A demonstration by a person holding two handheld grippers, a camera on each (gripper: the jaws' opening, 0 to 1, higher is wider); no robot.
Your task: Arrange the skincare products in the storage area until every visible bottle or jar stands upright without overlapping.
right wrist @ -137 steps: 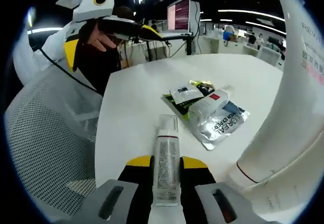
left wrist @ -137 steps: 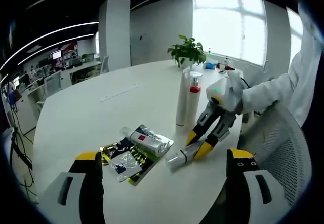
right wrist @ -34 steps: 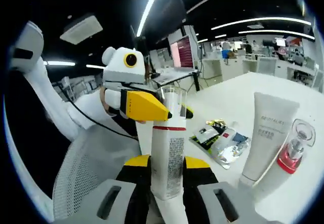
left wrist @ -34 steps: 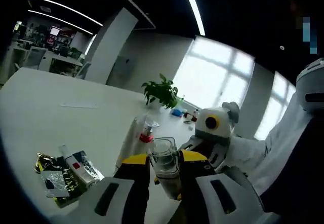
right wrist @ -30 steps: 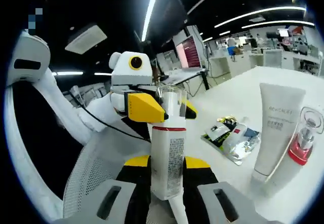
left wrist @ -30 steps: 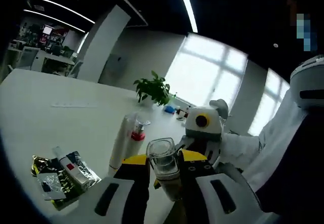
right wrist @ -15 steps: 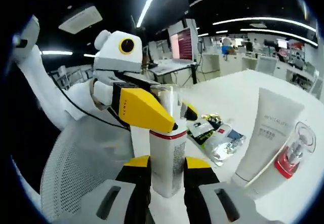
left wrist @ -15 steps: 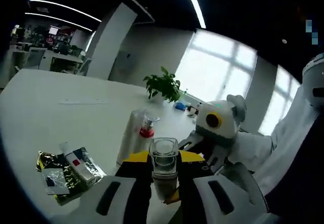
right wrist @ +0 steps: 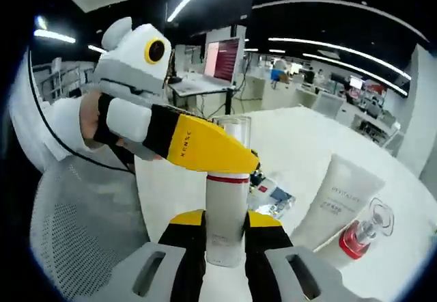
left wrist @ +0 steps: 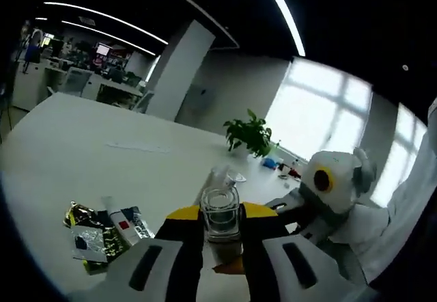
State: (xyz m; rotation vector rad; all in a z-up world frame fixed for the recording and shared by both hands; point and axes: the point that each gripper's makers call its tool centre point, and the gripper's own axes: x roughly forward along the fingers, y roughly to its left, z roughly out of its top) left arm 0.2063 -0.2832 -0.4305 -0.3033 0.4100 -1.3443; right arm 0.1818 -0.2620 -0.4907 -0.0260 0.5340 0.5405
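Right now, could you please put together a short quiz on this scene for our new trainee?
1. True or false: the right gripper is shut on the body of the white bottle.
2. What does the left gripper hold? A) the clear cap of that bottle B) the foil packets C) the potted plant
3. Fill in: beside the tall white tube stands a pump bottle with a ____ collar.

Key: 1 true; 2 A; 3 red.

Open office, white table (left wrist: pixel 82 138), bright windows (left wrist: pixel 321 121).
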